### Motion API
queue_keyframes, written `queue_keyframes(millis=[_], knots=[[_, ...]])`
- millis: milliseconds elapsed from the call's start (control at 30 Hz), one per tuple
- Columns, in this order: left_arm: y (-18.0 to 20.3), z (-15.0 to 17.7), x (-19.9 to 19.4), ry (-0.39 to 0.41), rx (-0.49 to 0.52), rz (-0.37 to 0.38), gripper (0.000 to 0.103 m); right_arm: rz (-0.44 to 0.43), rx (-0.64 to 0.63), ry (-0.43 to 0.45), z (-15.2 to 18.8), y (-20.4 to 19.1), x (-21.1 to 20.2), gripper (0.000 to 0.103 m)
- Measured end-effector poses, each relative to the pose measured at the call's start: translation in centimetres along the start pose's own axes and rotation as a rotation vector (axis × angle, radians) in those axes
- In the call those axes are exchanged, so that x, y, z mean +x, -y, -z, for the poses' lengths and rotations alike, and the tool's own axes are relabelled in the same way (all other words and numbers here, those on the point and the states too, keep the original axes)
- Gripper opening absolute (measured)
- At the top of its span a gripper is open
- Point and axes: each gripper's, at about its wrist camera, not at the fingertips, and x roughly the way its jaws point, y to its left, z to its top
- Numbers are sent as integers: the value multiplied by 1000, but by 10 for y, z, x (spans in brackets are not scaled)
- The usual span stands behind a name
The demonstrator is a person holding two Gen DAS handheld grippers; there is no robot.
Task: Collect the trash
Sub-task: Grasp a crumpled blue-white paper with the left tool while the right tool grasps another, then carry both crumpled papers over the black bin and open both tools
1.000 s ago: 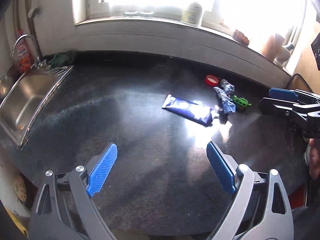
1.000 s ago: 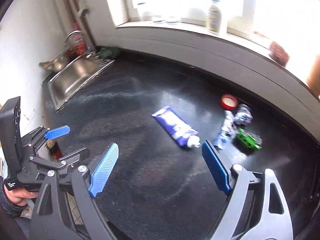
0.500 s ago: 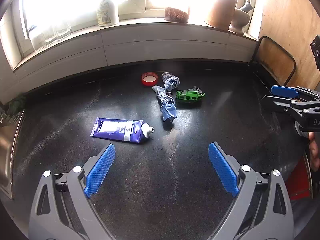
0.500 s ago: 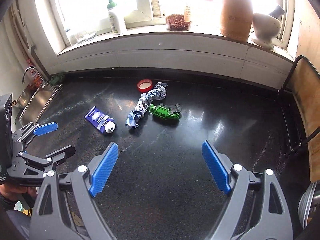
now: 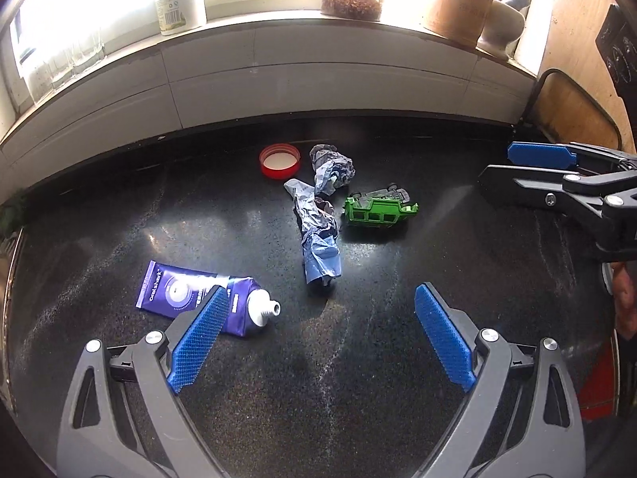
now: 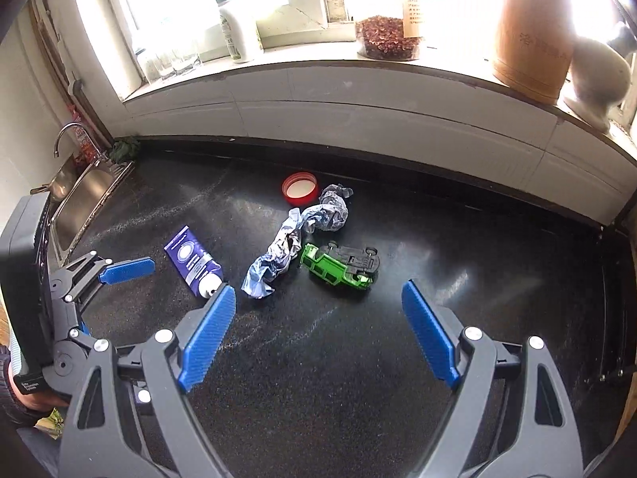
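Note:
On the black countertop point(image 5: 398, 378) lie a purple toothpaste tube point(image 5: 187, 296) point(image 6: 191, 261) without a cap, a long crumpled blue-grey wrapper point(image 5: 318, 227) point(image 6: 284, 247), a red lid point(image 5: 280, 160) point(image 6: 300, 188) and a green toy car point(image 5: 376, 209) point(image 6: 338, 267) tipped over. My left gripper point(image 5: 320, 291) hovers open above the counter in front of the wrapper, its left pad over the tube's end. My right gripper point(image 6: 318, 288) is open too, short of the wrapper and the car. Each gripper shows in the other's view, at the sides point(image 5: 501, 169) point(image 6: 119, 277). Nothing is held.
A steel sink point(image 6: 83, 195) with a tap lies far left. The windowsill holds a white bottle point(image 6: 237, 28), a bowl of dried bits point(image 6: 388, 38), a wooden canister point(image 6: 529, 40) and a white pot point(image 5: 503, 24). A black metal rail point(image 5: 537, 91) borders the counter's right end.
Both views have swung from the sink side toward the trash, which now lies nearer and centred. Both grippers stayed open and empty.

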Motion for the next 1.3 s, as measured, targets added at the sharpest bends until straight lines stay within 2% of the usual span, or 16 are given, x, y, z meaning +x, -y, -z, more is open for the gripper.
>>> queue_keyframes(millis=[233,400,500,567,700,800,833,867,900,933,967,1167,1300], knots=[[-2,-27,59,-44,-9,2,91,-66,19,-100,-49,26,74,83],[-6,-39,90,-71,-33,20,89,-90,7,-173,-68,34,129,80],[-9,-41,107,-97,-35,36,82,-100,21,-214,-73,37,155,77],[-12,-40,117,-119,-38,44,71,-117,32,-242,-75,38,171,73],[-19,-40,128,-150,-63,73,61,-143,41,-281,-78,38,192,65],[-20,-42,131,-148,-50,73,48,-176,67,-295,-78,39,198,57],[-20,-43,132,-152,-47,71,38,-192,74,-296,-79,38,198,46],[-19,-45,135,-158,-49,76,30,-204,75,-297,-80,37,198,40],[-18,-46,135,-164,-58,81,29,-192,66,-292,-81,34,197,38],[-19,-47,136,-167,-67,85,27,-188,53,-284,-82,30,194,29],[-16,-45,133,-166,-68,82,26,-188,46,-272,-84,28,190,26],[-9,-48,105,-128,-44,72,25,-148,0,-186,-87,17,149,25],[-3,-39,66,-90,-37,57,25,-129,-10,-147,-77,13,112,25]])
